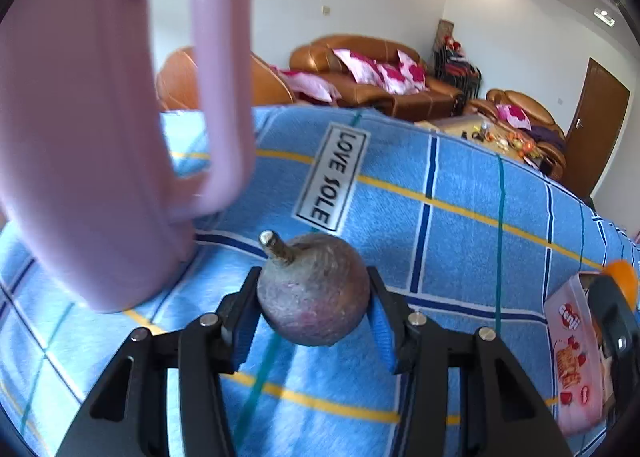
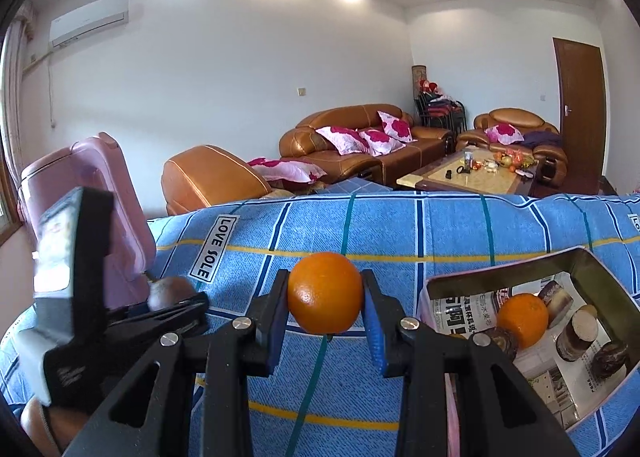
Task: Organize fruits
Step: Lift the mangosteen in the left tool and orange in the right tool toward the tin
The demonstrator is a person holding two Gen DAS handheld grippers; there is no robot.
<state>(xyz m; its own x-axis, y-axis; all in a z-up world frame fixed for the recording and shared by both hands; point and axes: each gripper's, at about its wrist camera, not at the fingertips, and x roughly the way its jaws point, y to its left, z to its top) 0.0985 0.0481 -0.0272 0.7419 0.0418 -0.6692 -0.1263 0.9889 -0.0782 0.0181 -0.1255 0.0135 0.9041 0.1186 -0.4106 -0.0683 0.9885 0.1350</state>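
Note:
A round purple-brown fruit [image 1: 316, 297] with a short stem sits between the fingers of my left gripper [image 1: 314, 281], and both pads press on its sides. It is just above the blue checked cloth [image 1: 460, 241], close to a pink plastic container [image 1: 92, 161] with a handle. In the right wrist view my right gripper [image 2: 325, 291] is shut on an orange [image 2: 325, 293] over the cloth. The left gripper [image 2: 176, 303] with its dark fruit [image 2: 170, 291] shows at the left of that view. A metal tin [image 2: 600, 269] lined with newspaper stands to the right and holds another orange [image 2: 522, 319] and several dark fruits.
The cloth-covered surface carries a "LOVE SOLE" label [image 1: 330, 177]. The tin's printed side [image 1: 572, 357] and the right gripper [image 1: 612, 317] show at the left view's right edge. Brown sofas [image 2: 360, 145] and a cluttered coffee table [image 2: 468, 173] stand beyond the far edge.

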